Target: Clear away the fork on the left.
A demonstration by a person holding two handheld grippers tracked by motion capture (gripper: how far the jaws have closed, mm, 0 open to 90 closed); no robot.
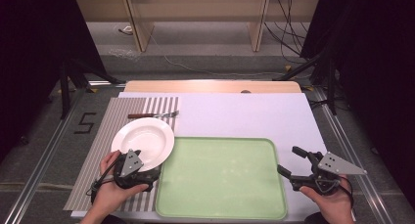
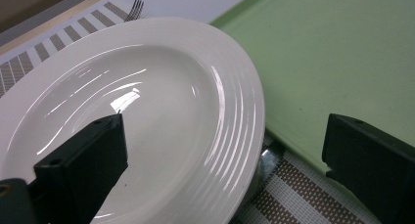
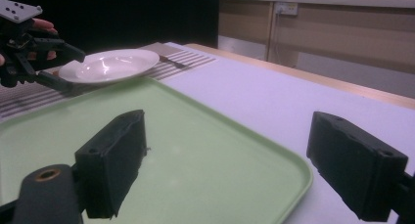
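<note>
1. The left gripper sits at the near edge of the white plate. Its jaws stand apart and straddle the plate's near rim: in the left gripper view one jaw lies over the bowl of the plate, the other outside the rim over the mat. The pads do not appear to press on the rim yet; nothing is held.
2. The plate lies directly ahead of the left gripper, on the far side. It is round, so no long axis governs the grasp.
3. The plate rests on the striped placemat, and its right edge overhangs or touches the left rim of the green tray; which one cannot be told.
4. The right gripper is held at the near right, just off the tray's right rim, jaws wide apart and empty. It is well apart from the plate; the left hand is clearly the nearer.
5. A fork lies on the mat just beyond the plate, handle to the left.
6. Surface: a pale sheet over a wooden table. Room: grey floor, trailing cables, dark curtains at both sides.
7. Judgement: closing on the rim is the likely next step.
</note>
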